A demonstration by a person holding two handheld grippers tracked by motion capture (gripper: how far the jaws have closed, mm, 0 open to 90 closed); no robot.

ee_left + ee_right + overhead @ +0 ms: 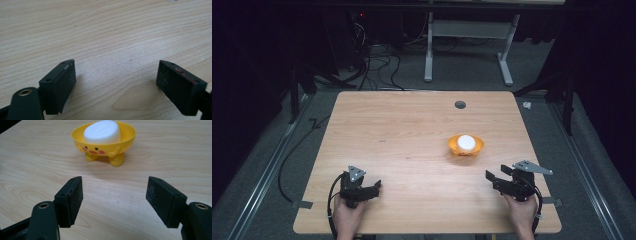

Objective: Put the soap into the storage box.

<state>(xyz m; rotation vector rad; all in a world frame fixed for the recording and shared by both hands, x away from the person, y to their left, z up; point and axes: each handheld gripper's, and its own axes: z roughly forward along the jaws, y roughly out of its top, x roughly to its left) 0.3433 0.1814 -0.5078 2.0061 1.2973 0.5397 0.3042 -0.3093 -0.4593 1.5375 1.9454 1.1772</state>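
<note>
On the desk (pixel 412 150), toward two o'clock from its middle, stands a yellow bowl (pixel 466 145) with a white soap (pixel 466 142) lying in it, and nothing has been picked up yet. The right hand-held gripper (pixel 497 178) rests near the five o'clock corner, jaws spread wide and empty, aimed at the bowl, which sits near it at about eleven o'clock but clearly apart. The left hand-held gripper (pixel 373 188) lies near seven o'clock, also spread wide with bare wood between its jaws. I judge the work at its very start: the approach, the grasp and any carrying all remain. In the right gripper view the bowl (pixel 103 142) looks like glossy moulded plastic, a round dish on stubby feet with a painted cartoon face and small arms; the soap (pixel 102 132) is a smooth matt oval puck. The desk has a pale wood-grain top, and the jaw pads look black and slightly rough.
</note>
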